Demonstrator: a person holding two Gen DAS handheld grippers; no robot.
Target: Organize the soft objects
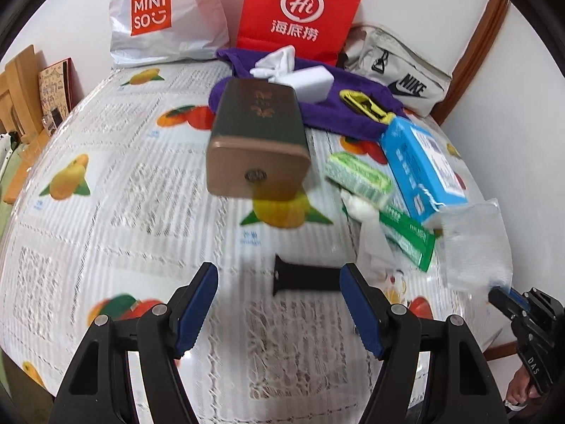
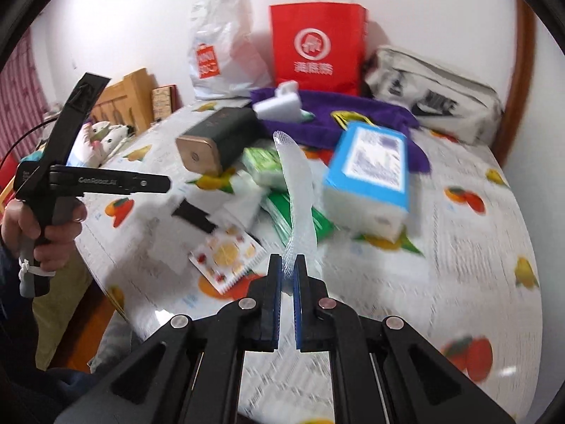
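Note:
My right gripper (image 2: 287,263) is shut on the lower end of a white foam mesh sleeve (image 2: 296,190), which hangs lifted above the table; the left wrist view shows the sleeve (image 1: 476,243) at the right edge with the right gripper (image 1: 496,293) below it. My left gripper (image 1: 278,270) is open over the tablecloth, and a black strap (image 1: 303,281) lies on the cloth between its fingertips. In the right wrist view a hand holds the left gripper (image 2: 159,183) at the left. A purple towel (image 1: 317,109) lies at the back with a white sponge block (image 1: 314,81) on it.
A dark green tin (image 1: 257,134) lies mid-table. To its right are a blue tissue pack (image 1: 423,162), a green sponge (image 1: 356,176) and a green carton (image 1: 409,240). A fruit-print notebook (image 2: 226,258) lies near the table edge. A Miniso bag (image 1: 162,14), red bag (image 1: 300,10) and Nike bag (image 1: 402,74) line the wall.

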